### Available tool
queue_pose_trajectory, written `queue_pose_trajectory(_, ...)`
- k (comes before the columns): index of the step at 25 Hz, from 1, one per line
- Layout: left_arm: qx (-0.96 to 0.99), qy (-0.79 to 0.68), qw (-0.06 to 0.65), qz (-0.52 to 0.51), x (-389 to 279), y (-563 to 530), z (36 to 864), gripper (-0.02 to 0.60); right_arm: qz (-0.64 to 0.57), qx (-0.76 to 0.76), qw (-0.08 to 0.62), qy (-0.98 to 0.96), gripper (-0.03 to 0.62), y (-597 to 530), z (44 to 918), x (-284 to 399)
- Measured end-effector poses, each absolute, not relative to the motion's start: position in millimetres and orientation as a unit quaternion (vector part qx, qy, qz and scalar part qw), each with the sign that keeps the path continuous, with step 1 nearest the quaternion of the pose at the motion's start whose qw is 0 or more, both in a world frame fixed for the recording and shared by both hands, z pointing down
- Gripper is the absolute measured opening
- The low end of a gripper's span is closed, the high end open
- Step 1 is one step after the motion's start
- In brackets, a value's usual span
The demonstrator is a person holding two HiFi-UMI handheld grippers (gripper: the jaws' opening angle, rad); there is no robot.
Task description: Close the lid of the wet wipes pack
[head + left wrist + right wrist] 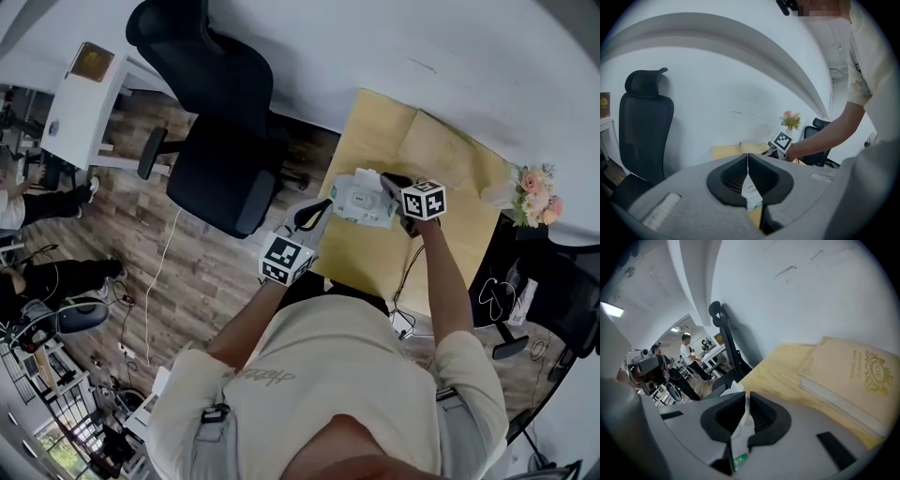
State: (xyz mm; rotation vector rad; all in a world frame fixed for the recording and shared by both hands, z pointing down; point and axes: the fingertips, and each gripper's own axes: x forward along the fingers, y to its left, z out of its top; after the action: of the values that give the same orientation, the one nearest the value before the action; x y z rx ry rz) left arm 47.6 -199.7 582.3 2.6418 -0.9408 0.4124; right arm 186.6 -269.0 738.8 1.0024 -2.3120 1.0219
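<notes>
The white wet wipes pack (364, 201) lies near the edge of the pale wooden table (450, 159). My left gripper (312, 217) is at the pack's near-left end. In the left gripper view its jaws (748, 158) are pressed together on a white flap (750, 188) marked "OPEN", which looks like the lid. My right gripper (397, 195) is at the pack's right end. Its jaws (746, 400) are shut on white pack material (739, 427), above a green label (739, 460). A white wipe (735, 388) pokes up beyond the jaws.
A cream book (851, 376) lies on the table against the white wall. A small pot of pink flowers (536, 195) stands at the table's far right. A black office chair (225, 141) stands left of the table, and people stand far off (689, 357).
</notes>
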Motion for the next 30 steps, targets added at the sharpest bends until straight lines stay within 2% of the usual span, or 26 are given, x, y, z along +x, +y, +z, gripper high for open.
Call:
queue_pose_trajectory(11,0.925,-0.33,0.138,0.129,43,-188,569,0.018,0.319,0.354,0.232,-0.848,0.029,-245,716,176)
queue_pose_trajectory(20,0.926,-0.332,0.132,0.122,37,-175,562,0.018,0.261,0.326,0.288,-0.862,0.031,-213,713,158)
queue_pose_trajectory(30,0.927,-0.329,0.133,0.123,25,-170,561,0.018,0.272,0.337,0.291,-0.853,0.04,-195,725,154)
